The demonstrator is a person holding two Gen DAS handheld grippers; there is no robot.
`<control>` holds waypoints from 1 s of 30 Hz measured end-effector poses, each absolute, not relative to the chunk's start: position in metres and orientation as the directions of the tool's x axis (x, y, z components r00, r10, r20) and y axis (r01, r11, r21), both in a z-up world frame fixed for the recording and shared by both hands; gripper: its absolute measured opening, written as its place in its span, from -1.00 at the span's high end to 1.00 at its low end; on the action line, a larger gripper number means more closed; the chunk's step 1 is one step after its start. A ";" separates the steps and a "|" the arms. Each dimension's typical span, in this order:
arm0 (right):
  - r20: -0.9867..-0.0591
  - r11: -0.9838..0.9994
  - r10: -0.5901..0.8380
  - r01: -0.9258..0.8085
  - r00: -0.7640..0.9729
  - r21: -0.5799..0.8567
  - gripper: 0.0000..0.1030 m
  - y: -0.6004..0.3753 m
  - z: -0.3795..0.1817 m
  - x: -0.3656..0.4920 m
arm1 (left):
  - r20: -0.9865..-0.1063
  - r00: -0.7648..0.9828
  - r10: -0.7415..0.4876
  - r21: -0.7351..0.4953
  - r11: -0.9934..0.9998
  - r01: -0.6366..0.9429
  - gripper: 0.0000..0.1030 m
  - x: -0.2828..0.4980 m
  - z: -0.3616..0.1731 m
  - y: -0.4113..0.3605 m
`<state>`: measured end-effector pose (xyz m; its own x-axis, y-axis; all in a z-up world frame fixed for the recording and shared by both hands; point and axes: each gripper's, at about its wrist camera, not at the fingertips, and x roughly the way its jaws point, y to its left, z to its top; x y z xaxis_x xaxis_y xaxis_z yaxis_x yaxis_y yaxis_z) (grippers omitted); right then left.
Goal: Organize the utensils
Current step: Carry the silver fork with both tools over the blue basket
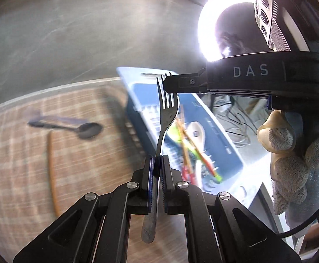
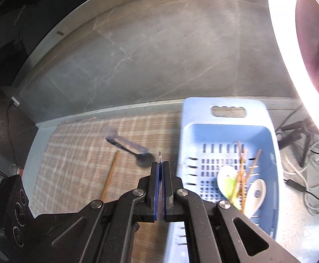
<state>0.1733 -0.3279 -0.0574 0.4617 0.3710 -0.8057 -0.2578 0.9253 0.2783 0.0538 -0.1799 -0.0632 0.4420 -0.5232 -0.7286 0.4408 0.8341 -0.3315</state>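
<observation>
A pale blue slotted basket (image 2: 227, 118) is sitting at the right edge of a checked cloth (image 2: 76, 153) on the table. Chopsticks (image 2: 245, 171) and two white spoons (image 2: 257, 191) are lying inside it. Left of the basket, a dark spoon (image 2: 135, 152) and a single chopstick (image 2: 110, 174) are lying on open cloth. The left gripper (image 1: 158, 164) is clamping a metal fork (image 1: 166, 109). The right gripper (image 2: 160, 168) is pinching a thin clear utensil (image 2: 160, 156).

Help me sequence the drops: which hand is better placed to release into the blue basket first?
Probably left: the left gripper grips the fork, lined up over the basket. The right gripper, shut on a thin clear piece, sits beside its rim.
</observation>
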 end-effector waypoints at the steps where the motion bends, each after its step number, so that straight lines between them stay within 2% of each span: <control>1: -0.805 0.931 0.358 -0.248 0.472 0.269 0.96 -0.335 -0.054 0.171 | -0.725 0.438 -0.532 -0.334 0.827 0.452 0.89 0.054 -0.061 -0.186; 14: -0.827 0.970 0.225 -0.202 0.516 0.138 0.96 -0.379 -0.051 0.172 | -0.691 0.392 -0.607 -0.395 0.772 0.499 0.91 0.064 -0.062 -0.240; 30: -0.858 0.978 0.149 -0.201 0.492 0.055 0.96 -0.375 -0.087 0.204 | -0.741 0.349 -0.573 -0.405 0.797 0.449 0.91 0.091 -0.092 -0.248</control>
